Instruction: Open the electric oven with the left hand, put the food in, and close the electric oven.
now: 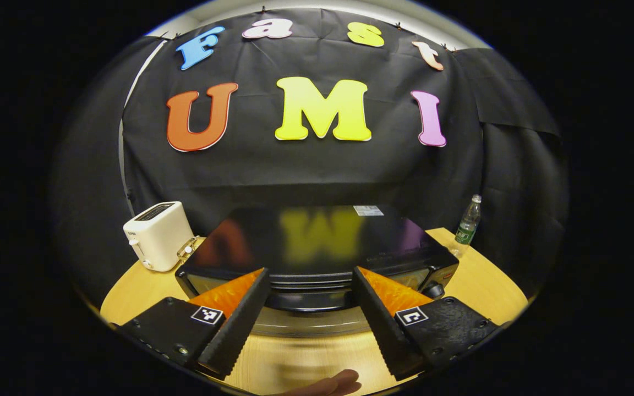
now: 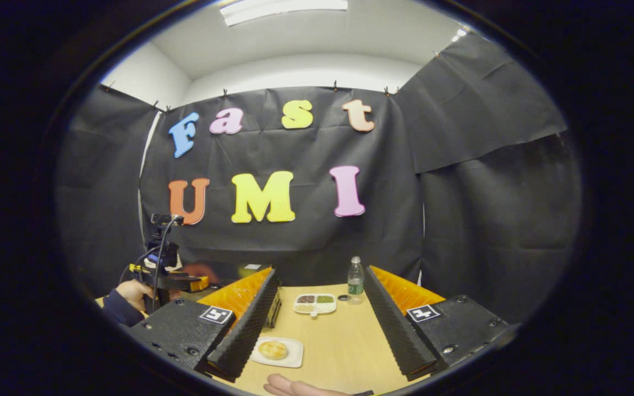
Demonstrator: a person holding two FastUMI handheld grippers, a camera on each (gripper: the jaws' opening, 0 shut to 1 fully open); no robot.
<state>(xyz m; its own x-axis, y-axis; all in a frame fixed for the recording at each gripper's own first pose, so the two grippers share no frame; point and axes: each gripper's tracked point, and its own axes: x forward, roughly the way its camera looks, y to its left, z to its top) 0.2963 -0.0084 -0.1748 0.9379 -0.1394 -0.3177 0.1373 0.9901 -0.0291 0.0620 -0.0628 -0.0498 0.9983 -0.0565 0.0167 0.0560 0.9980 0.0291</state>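
Your left gripper (image 1: pixel 310 286) is spread wide just before the black, glossy electric oven (image 1: pixel 317 247), whose label is unreadable. Your right gripper (image 2: pixel 321 294) is spread too, over the food (image 2: pixel 273 348), a golden bun on a white plate (image 2: pixel 290 358), with a bottle (image 2: pixel 355 279) farther back.

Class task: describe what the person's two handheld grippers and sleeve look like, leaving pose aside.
Each gripper, left gripper and right gripper, has two wedge-shaped fingers with serrated inner faces, on black bolted blocks bearing square black-and-white markers. The sleeve is dark blue.
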